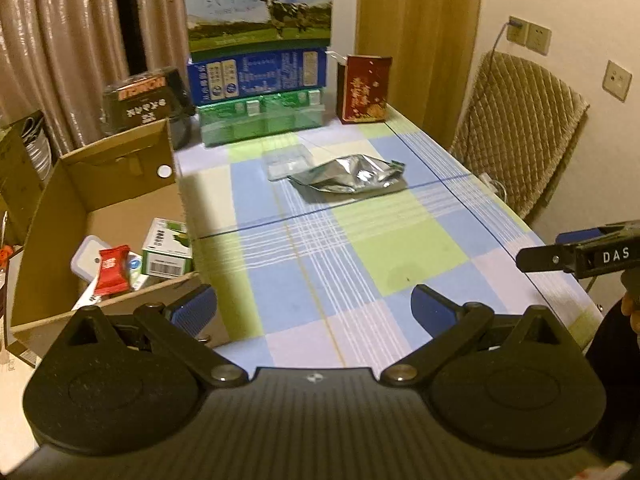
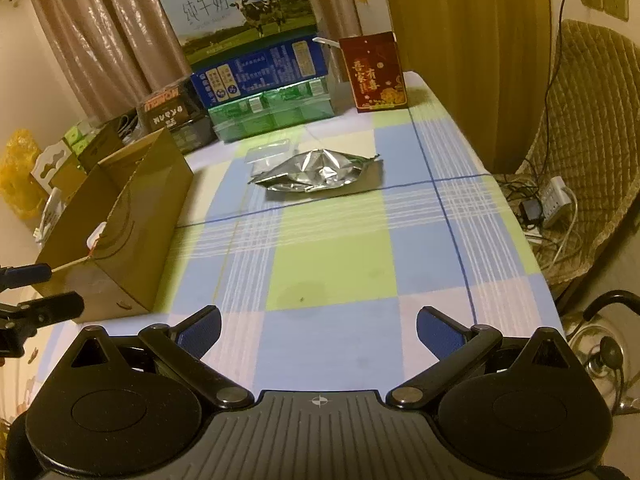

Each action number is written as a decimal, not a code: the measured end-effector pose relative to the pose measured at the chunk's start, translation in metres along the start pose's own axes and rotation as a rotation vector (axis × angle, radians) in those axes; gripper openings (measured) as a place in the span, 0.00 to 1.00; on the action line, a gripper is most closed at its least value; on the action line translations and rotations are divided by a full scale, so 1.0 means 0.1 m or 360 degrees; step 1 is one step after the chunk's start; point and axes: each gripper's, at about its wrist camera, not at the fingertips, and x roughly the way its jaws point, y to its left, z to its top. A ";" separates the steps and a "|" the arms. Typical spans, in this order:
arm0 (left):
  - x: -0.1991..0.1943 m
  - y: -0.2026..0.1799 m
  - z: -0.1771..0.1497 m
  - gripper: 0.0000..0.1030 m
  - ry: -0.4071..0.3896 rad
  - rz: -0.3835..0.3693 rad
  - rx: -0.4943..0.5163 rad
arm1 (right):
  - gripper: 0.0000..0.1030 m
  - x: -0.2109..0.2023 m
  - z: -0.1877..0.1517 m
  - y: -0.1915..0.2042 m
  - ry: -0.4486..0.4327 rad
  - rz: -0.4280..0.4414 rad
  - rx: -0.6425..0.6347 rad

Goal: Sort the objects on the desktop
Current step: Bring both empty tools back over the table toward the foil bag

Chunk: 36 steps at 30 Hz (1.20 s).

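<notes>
**Inspector:** State of both tongs?

**Assistant:** Left tongs (image 1: 314, 312) are released, jaws spread wide, nothing between them, hovering over the near edge of the tabletop (image 1: 400, 248) beside the cardboard box (image 1: 100, 184). Right tongs (image 2: 318, 330) are likewise released and empty, over the near tabletop.

**Inspector:** What has been sorted?

**Assistant:** The cardboard box already holds a red sachet (image 1: 113, 271), a green-and-white carton (image 1: 168, 248) and a white container (image 1: 86, 256).

**Inspector:** And what remains?

**Assistant:** A crumpled silver foil pouch (image 2: 316, 172) lies flat at mid-tabletop, with a clear plastic tray (image 2: 268, 154) just behind it, touching or overlapping; I cannot tell which. Both are well apart from either pair of tongs.

**Inspector:** The step in hand?

**Assistant:** In my judgement, between placements: the reach for the next item has not begun.

**Inspector:** Requirement for the next move?

**Assistant:** Likely a forward reach to the silver foil pouch, closing on a raised crease, since it lies low. Care is needed not to drag the clear plastic tray along.
</notes>
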 end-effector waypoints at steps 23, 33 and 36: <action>0.55 -0.15 0.11 0.99 0.0108 -0.0074 0.0125 | 0.98 0.38 0.10 -0.15 0.0093 -0.0031 -0.0069; 0.79 -0.22 0.20 0.98 0.0137 -0.0114 0.0227 | 0.98 0.57 0.24 -0.22 0.0110 -0.0053 -0.0149; 0.87 -0.23 0.23 0.98 0.0134 -0.0125 0.0253 | 0.98 0.63 0.28 -0.24 0.0111 -0.0061 -0.0194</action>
